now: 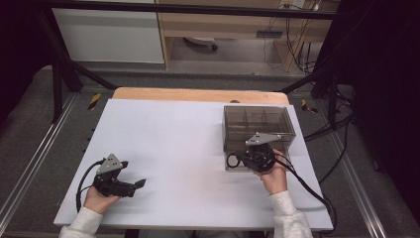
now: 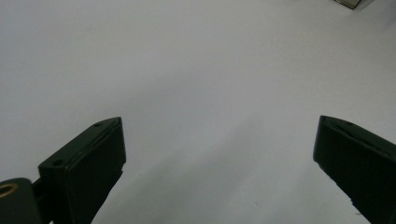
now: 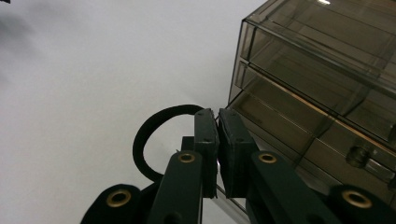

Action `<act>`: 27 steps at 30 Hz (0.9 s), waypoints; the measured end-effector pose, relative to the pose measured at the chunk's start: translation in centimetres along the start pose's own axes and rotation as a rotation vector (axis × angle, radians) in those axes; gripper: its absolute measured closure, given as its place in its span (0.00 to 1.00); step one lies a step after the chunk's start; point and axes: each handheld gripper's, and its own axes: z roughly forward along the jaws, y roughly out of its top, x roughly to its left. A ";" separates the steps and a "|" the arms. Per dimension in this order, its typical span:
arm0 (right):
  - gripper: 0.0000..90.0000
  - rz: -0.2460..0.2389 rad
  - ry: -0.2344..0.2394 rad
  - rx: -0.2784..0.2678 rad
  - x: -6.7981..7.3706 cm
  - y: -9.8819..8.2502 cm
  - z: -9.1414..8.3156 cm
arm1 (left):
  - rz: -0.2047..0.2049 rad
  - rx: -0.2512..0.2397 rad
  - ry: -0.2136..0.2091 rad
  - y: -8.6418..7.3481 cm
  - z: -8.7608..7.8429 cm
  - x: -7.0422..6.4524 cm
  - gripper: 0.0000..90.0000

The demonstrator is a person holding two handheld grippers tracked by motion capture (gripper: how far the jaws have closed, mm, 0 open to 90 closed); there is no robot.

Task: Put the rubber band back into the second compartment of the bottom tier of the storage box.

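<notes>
Hair tie [image 3: 154, 140] at the drawer box [image 1: 257, 130]
The right gripper [image 3: 218, 122] is pinching the black hair tie in closed jaws beside the smoky box; the left gripper [image 2: 219, 154] is resting wide open on the white table [image 1: 168, 144].

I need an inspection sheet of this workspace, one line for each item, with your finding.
Surface: white table top, bare.
Job's things: black loop pinched in the right hand-held gripper, beside the smoky clear drawer box.
Clutter: nothing seen.
Grippers: left hand-held gripper open, over bare table; right shut on the loop.
Cables: black cable trails from the right one.
Surroundings: dark frame, wooden furniture.
</notes>
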 end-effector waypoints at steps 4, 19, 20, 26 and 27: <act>0.96 0.010 -0.011 0.003 -0.5 -0.2 -0.1 | 0.000 0.000 0.000 0.0 0.0 0.0 0.03; 0.96 0.039 -0.049 0.014 -2.0 -1.1 -0.6 | -0.001 0.001 0.000 0.0 0.0 0.0 0.03; 0.96 0.043 -0.049 0.016 -2.1 -1.2 -0.6 | -0.001 0.001 0.000 0.0 0.0 0.0 0.03; 0.96 0.055 -0.068 0.017 -2.7 -1.6 -0.8 | 0.000 0.002 0.000 0.0 0.0 0.0 0.03; 0.96 0.059 -0.068 0.020 -2.8 -1.6 -0.9 | -0.001 0.001 0.000 0.0 0.0 0.0 0.03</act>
